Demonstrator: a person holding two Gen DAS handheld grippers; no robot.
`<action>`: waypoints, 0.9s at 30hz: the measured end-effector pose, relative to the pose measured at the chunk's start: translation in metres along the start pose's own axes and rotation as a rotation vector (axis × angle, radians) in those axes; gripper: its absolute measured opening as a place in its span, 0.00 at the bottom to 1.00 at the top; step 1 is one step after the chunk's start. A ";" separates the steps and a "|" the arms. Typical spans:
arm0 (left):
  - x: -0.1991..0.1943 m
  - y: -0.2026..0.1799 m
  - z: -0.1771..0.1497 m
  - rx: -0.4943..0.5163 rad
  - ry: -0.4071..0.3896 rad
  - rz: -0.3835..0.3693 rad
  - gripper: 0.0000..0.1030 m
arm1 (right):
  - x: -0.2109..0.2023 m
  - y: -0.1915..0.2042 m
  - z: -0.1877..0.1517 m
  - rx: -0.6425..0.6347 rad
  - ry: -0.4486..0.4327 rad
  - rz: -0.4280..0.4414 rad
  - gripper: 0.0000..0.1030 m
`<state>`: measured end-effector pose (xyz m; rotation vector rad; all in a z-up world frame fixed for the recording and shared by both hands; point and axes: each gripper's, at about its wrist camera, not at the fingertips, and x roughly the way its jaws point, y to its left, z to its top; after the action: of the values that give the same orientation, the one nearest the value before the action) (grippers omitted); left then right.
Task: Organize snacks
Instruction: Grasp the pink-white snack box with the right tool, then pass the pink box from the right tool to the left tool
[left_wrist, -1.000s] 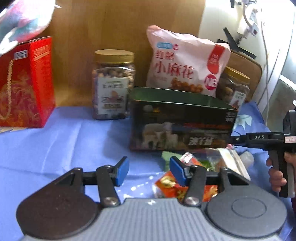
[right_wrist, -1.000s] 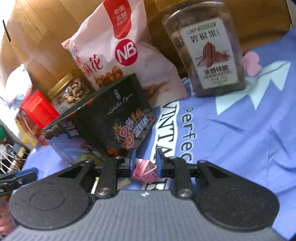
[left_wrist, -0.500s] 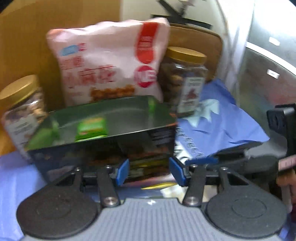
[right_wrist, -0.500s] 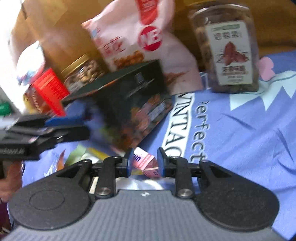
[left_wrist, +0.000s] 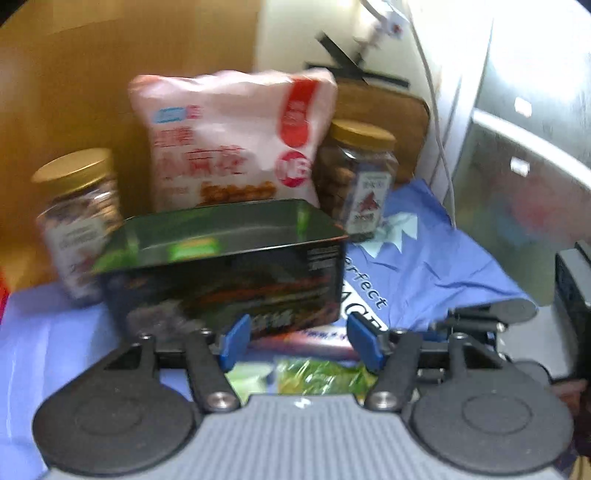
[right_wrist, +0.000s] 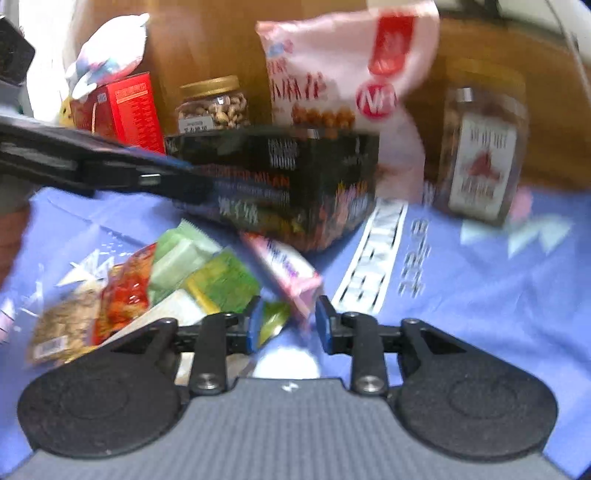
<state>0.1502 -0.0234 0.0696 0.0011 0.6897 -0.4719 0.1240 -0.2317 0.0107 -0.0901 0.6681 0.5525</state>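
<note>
Blue cloth (right_wrist: 480, 280): pink packet (right_wrist: 291, 271) between right gripper (right_wrist: 286, 326) pads

I am seeing a blue cloth (right_wrist: 480, 295) lying over the desk, its white print (right_wrist: 373, 266) too blurred for me to read. Behind it a wooden panel (left_wrist: 110, 74) is standing as a backdrop. In the left view a pale wall (left_wrist: 295, 33) is showing past the wood, with black tape strips (left_wrist: 354, 70) stuck on it and a white cable (left_wrist: 436, 122) hanging down. A grey cabinet (left_wrist: 524, 177) is sitting at the far right, blurred.
</note>
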 end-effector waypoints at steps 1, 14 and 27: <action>-0.008 0.007 -0.004 -0.019 -0.010 0.003 0.60 | 0.000 0.000 0.002 -0.025 -0.012 -0.007 0.50; -0.004 0.019 0.001 -0.072 -0.022 0.030 0.61 | -0.022 -0.010 0.009 -0.046 0.074 0.051 0.24; -0.053 0.051 -0.010 -0.192 -0.127 0.073 0.76 | -0.124 0.018 -0.049 0.213 -0.110 0.189 0.24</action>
<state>0.1302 0.0462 0.0865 -0.1825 0.6054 -0.3309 0.0069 -0.2857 0.0496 0.2037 0.6279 0.6592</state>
